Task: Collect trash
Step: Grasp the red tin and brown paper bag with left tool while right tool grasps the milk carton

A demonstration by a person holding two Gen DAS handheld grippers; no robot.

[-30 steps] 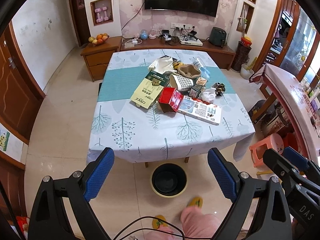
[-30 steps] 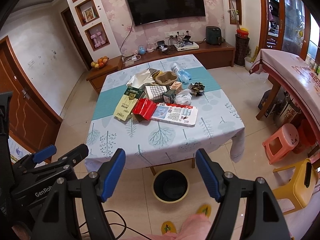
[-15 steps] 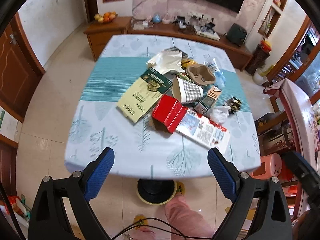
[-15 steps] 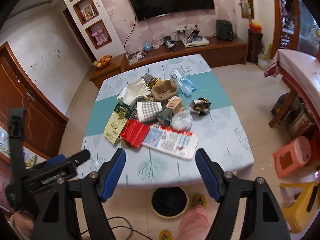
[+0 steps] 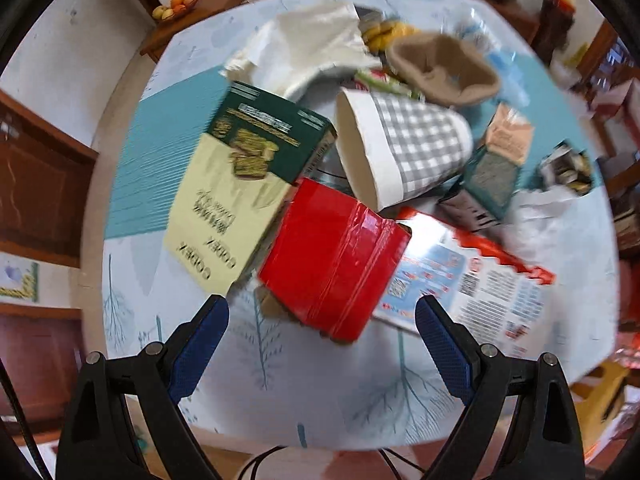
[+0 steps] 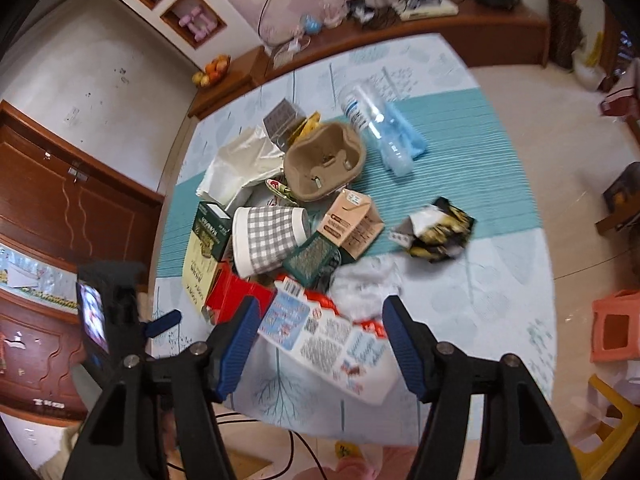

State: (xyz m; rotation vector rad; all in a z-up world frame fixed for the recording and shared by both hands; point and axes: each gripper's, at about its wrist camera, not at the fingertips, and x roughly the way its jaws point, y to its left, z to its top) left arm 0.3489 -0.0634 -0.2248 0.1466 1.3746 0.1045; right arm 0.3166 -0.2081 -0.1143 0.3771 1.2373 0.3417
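Red box, checked cup and printed flat carton lie uncollected mid-frame on the desk; left gripper gapes empty, right gripper, jaws just narrowing, clasps nothing; task not begun.

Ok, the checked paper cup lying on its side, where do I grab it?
Checked cup lies tipped, its open mouth toward the red box. From above, I'd pinch across the side walls near the closed end, the stiffest part, rather than the soft rim.

Tree-print clothed table, red box, checked cup, printed flat box
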